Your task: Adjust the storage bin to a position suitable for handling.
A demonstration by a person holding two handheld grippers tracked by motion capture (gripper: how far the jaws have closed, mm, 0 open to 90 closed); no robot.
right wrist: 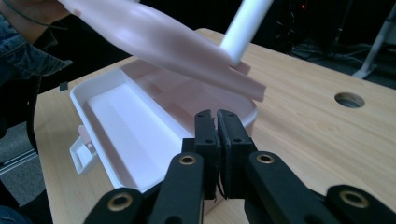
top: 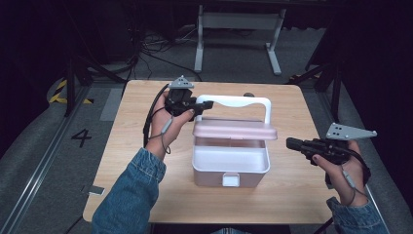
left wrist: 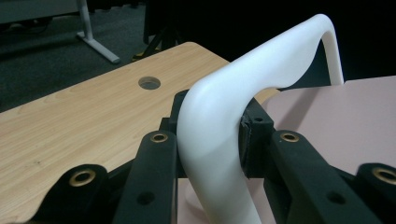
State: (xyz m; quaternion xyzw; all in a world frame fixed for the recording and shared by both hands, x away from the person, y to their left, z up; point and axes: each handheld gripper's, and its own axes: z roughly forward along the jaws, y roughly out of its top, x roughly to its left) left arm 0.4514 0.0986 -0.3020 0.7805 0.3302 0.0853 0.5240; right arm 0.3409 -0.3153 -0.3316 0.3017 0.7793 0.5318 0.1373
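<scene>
Pink box (top: 231, 165) sits mid-table (top: 146, 185), latch tab (top: 231, 180) at 6 o'clock twd the person. Lid (top: 234, 129) is propped half open, prob. so the empty inside can be reached. Left gripper (top: 203, 104), at 10 o'clock of the box, is clamped on the white handle (top: 243, 101) near its corner, holding the lid up. Right gripper (top: 290, 143), at 3 o'clock, has jaws pressed together w/ nothing btwn them, clear of the box.
</scene>
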